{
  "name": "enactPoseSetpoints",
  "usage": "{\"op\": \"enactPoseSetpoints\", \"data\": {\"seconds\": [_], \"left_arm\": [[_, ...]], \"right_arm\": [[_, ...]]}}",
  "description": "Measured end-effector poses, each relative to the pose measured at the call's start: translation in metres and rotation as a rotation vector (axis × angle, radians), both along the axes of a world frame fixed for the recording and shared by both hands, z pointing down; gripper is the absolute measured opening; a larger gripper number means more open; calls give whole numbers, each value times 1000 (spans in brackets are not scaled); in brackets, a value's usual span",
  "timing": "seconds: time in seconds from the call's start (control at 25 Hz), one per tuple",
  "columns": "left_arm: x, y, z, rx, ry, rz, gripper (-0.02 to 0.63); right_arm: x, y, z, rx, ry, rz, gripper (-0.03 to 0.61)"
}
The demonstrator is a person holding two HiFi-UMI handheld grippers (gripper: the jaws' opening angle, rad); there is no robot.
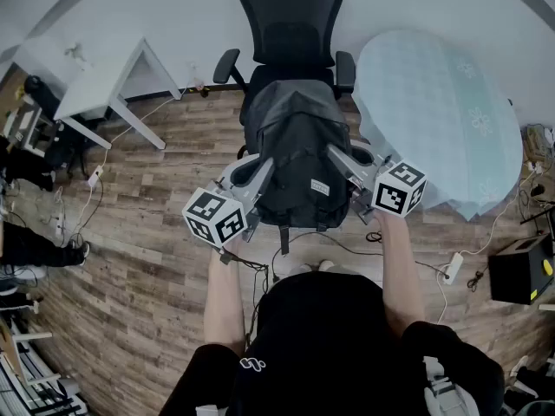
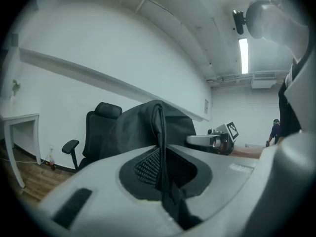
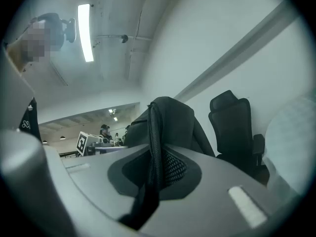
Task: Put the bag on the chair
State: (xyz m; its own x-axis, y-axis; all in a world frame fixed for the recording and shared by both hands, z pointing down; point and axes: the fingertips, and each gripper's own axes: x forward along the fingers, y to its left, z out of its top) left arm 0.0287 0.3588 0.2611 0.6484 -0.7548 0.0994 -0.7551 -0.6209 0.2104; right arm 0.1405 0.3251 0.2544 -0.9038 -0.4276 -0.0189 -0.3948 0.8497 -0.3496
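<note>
Head view: dark bag (image 1: 299, 159), a backpack, is held up between the two tools right in front of the black chair (image 1: 290, 24), covering the seat. Can't tell from here whether it touches the seat, so I'd judge it not yet set down. The left gripper (image 1: 263, 170) is on its left flank and the right gripper (image 1: 336, 154) on its right flank. A loose strap (image 1: 282, 232) dangles off the near end, and a cloth-covered table (image 1: 442, 120) is just beside the chair. Soft fabric with a slumped outline, so it will likely sag and swing. It looks full enough to carry some weight, not fragile, not slippery. The webbing is the sensible place to grip, one side each, as is done here. Left gripper view: the left gripper (image 2: 160, 157) has its jaws nearly together, pinched on a narrow fold of bag webbing (image 2: 160, 147), with the bag body (image 2: 148, 125) bulging beyond. This view shows the chair (image 2: 101, 127) standing apart behind the bag, a gap the head view hides, and the other tool across. Right gripper view: the right gripper (image 3: 154, 162) is likewise clamped narrow on webbing (image 3: 155, 142), with the bag (image 3: 170, 122) ahead and the chair (image 3: 237, 127) off to the right. Only the gripper views show the pinch itself. Only the head view shows the dangling strap and the bag lined up with the seat.
</note>
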Motion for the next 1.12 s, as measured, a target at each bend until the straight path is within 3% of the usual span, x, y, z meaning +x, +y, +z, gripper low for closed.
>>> {"op": "enactPoseSetpoints", "data": {"seconds": [0.48,0.8,1.12], "left_arm": [[35,-13,6,3,-12,-14,23],[39,-25,10,8,-10,-45,23],[26,-93,27,-7,12,-40,23]], "right_arm": [[35,-18,7,6,-4,-22,35],[38,-34,9,15,0,-47,35],[26,-101,24,7,21,-41,35]]}}
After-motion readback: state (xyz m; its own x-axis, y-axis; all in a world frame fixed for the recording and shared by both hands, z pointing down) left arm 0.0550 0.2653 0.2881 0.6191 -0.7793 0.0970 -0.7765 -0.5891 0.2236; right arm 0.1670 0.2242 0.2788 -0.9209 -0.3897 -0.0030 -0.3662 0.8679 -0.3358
